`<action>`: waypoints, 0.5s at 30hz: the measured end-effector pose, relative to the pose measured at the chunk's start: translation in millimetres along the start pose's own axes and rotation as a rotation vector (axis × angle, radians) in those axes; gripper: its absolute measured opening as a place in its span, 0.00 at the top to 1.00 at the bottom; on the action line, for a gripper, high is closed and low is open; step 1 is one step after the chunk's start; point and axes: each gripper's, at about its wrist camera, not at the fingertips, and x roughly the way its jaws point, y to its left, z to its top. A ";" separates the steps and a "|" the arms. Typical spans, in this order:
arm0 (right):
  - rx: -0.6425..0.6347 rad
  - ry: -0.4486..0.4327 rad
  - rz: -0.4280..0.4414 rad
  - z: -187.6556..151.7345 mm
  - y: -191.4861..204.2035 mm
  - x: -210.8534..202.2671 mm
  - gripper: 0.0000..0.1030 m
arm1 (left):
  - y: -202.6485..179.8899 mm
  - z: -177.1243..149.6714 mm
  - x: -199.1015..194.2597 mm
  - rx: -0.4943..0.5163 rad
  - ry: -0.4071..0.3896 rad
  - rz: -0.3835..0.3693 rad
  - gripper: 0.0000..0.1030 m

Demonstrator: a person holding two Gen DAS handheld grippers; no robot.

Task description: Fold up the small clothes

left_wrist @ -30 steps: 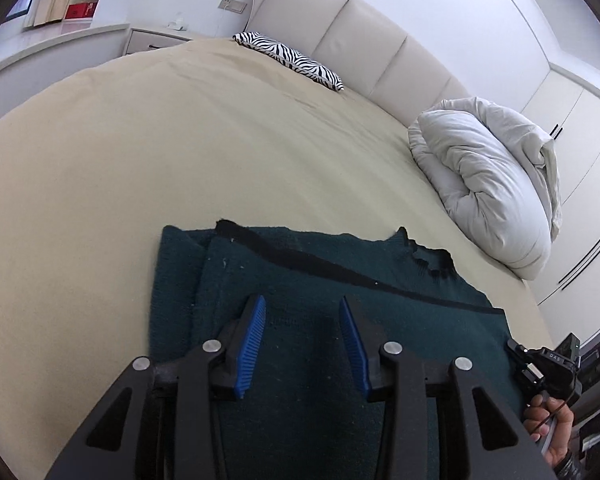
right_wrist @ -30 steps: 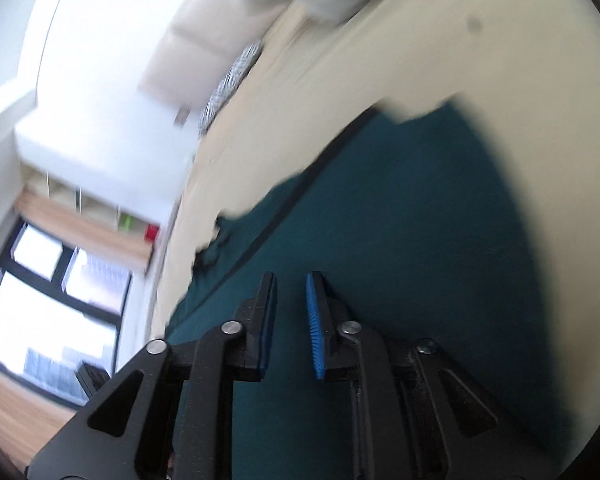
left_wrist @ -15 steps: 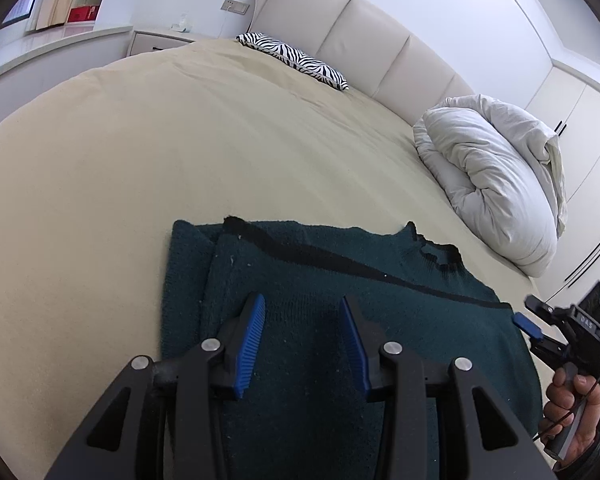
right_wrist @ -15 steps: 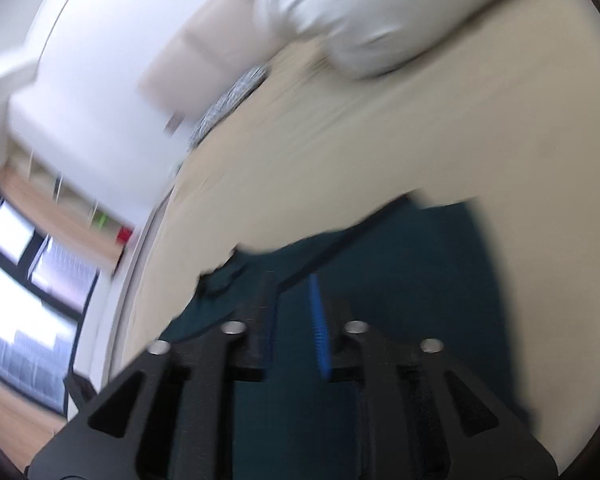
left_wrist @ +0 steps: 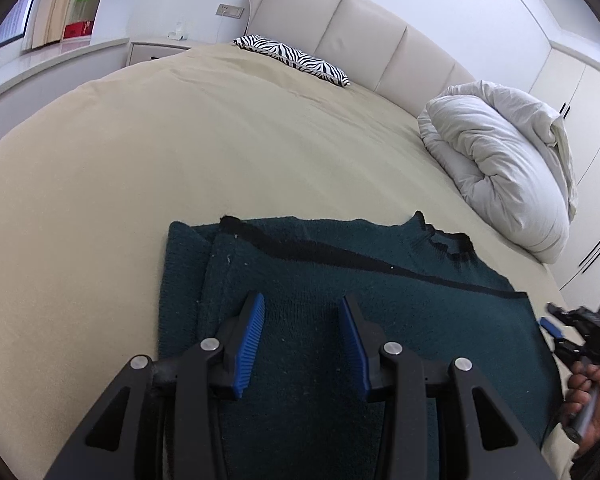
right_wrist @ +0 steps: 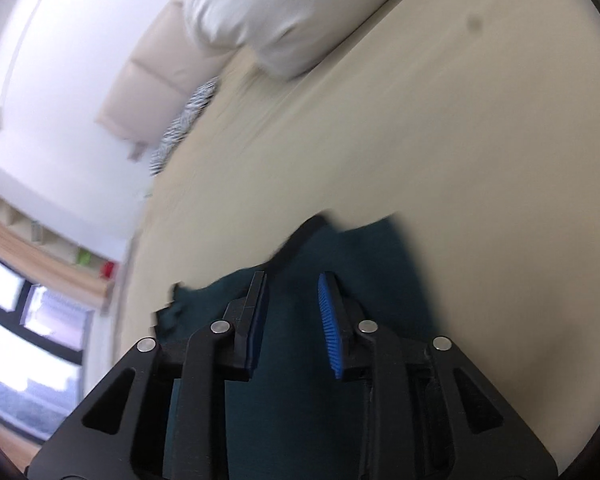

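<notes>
Left wrist view: the left tool (left_wrist: 302,338) occupies the 6 o'clock sector, its two blue-padded fingers (left_wrist: 252,344) spread apart with nothing between them, poised over the dark green sweater (left_wrist: 380,292). The sweater lies flat on the beige bed (left_wrist: 180,152), filling the lower centre; one side panel is folded inward at 9 o'clock of the garment, and a black trim line runs diagonally from 10 o'clock toward 3 o'clock. Its black-edged collar (left_wrist: 448,242) sits at the far edge, toward 1 o'clock. The right tool (left_wrist: 558,326) appears at 4 o'clock just past the sweater's right edge, held by a hand (left_wrist: 590,404); from this angle the spacing of its fingers cannot be read. A rolled white duvet (left_wrist: 500,160) rests at 2 o'clock near the padded headboard (left_wrist: 360,28), and a zebra-print pillow (left_wrist: 296,58) lies at 12 o'clock.

Right wrist view (motion-blurred): the right tool (right_wrist: 292,320) sits at 6 o'clock, fingers parted and gripping nothing, above the dark green sweater (right_wrist: 360,280), which spans 6 to 7 o'clock on the beige bed (right_wrist: 440,120). The white duvet (right_wrist: 280,12) lies at 12 o'clock, the zebra-print pillow (right_wrist: 184,124) at 10 o'clock, and a window (right_wrist: 24,344) at 8 o'clock
</notes>
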 end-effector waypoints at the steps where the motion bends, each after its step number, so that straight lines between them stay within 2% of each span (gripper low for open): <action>1: -0.006 0.004 0.040 -4.5 2.9 -7.4 0.70 | -2.1 -0.4 0.2 0.010 0.000 0.012 0.59; 3: -0.064 0.051 0.119 -24.7 23.1 -15.1 0.65 | -4.6 -0.8 0.5 0.023 0.002 0.029 0.59; 6: -0.178 0.169 0.231 -60.2 49.3 -22.9 0.63 | -4.7 -1.2 0.5 0.027 0.003 0.034 0.59; 8: -0.223 0.245 0.260 -84.1 60.0 -14.4 0.62 | -4.6 -1.3 0.5 0.027 0.004 0.034 0.59; 9: -0.245 0.280 0.244 -95.1 59.0 -8.4 0.62 | -4.7 -1.4 0.5 0.027 0.003 0.034 0.59; 11: -0.242 0.297 0.197 -102.3 43.2 -7.3 0.63 | -4.8 -1.7 0.0 0.029 0.003 0.035 0.59; 12: -0.199 0.288 0.231 -100.3 30.7 -7.4 0.69 | -4.7 -1.8 0.2 0.027 0.003 0.034 0.59; 15: -0.112 0.214 0.227 -84.8 0.2 -31.1 0.67 | -4.9 -2.1 -0.4 0.025 0.002 0.030 0.59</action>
